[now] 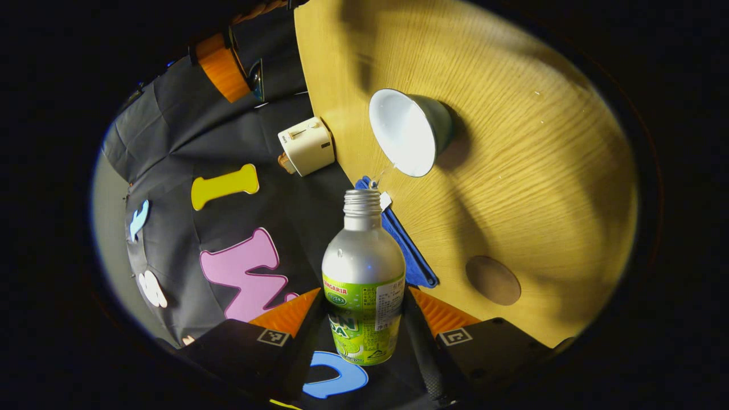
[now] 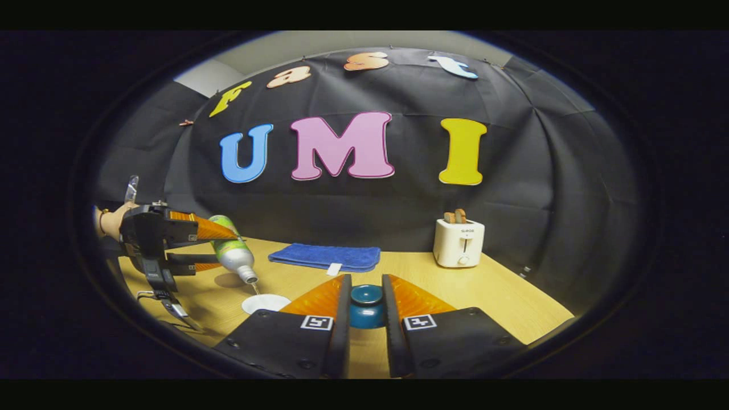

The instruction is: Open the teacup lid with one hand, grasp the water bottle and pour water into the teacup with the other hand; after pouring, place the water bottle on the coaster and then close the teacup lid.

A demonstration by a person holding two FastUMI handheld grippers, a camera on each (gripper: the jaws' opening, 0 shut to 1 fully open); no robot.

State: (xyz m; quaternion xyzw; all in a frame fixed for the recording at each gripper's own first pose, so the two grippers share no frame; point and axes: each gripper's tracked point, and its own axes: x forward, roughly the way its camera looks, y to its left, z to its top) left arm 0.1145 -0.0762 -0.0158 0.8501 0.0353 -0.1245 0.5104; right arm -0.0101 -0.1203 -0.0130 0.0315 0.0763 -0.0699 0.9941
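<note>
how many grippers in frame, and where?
2. The left gripper is at the left of the right gripper view, shut on the tilted bottle over the teacup. The right gripper is low centre there, shut on the teacup lid.

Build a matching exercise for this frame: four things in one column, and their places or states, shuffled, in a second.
Things:
1. water bottle
2. teacup lid
3. blue cloth
4. coaster

Places or states:
A. lies folded by the booth wall
B. bare on the table
C. tilted, pouring into the teacup
D. clamped in the right gripper

Pairs: 1-C, 2-D, 3-A, 4-B
</note>
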